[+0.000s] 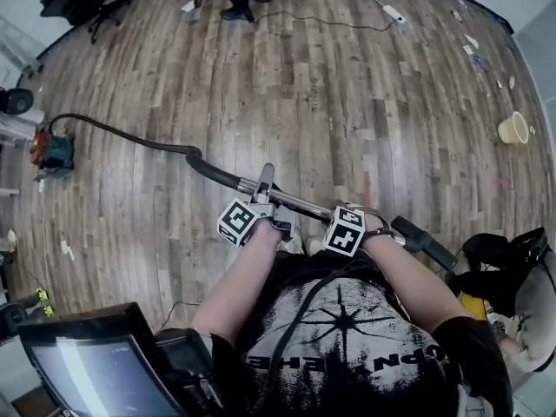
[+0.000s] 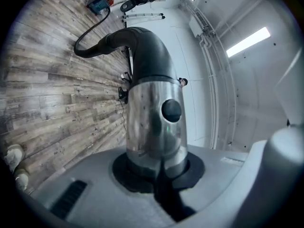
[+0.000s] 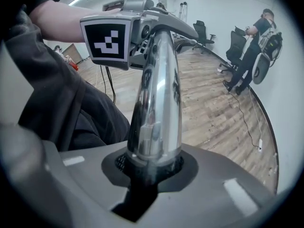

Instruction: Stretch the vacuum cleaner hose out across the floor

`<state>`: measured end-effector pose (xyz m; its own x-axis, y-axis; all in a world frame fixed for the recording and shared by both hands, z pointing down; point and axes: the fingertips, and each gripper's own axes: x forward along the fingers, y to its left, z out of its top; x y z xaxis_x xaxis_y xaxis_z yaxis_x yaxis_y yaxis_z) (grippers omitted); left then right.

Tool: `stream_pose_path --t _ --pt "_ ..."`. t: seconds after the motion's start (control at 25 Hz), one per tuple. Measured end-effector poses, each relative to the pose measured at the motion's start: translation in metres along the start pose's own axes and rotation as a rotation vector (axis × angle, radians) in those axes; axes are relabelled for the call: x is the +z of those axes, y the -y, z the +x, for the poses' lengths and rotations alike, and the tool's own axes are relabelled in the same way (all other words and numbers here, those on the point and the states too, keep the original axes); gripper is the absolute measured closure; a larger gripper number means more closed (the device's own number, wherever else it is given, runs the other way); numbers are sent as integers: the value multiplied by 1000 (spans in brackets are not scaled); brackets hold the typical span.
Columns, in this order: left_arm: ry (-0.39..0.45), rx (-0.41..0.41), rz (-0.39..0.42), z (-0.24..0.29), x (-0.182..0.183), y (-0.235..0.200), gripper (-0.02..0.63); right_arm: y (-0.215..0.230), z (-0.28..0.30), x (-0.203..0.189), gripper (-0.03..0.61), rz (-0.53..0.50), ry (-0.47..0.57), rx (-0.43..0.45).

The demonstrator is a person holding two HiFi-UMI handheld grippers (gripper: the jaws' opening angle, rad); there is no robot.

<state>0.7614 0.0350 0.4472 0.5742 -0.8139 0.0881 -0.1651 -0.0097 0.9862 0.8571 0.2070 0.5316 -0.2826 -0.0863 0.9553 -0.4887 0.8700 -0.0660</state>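
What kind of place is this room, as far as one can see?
Probably an open workroom or lab, not a home: a wide wood-plank floor, office chairs by the wall, and long strip lights overhead.

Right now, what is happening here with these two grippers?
A person holds a gripper in each hand. The left gripper and the right gripper are both shut on the chrome tube. From it the black hose curves across the wooden floor to the vacuum cleaner at the head view's left.
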Motion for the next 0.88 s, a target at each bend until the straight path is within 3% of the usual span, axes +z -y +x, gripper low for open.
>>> stream_pose_path --t 0.36,0.56,0.88 --pt "-46 57 14 39 -12 -13 578 36 7 -11 483 25 15 -103" --pt "8 75 6 56 -11 -16 579 60 7 -18 492 -15 16 -69" --pt "123 93 25 88 -40 -13 578 109 1 -58 492 -126 46 -21"
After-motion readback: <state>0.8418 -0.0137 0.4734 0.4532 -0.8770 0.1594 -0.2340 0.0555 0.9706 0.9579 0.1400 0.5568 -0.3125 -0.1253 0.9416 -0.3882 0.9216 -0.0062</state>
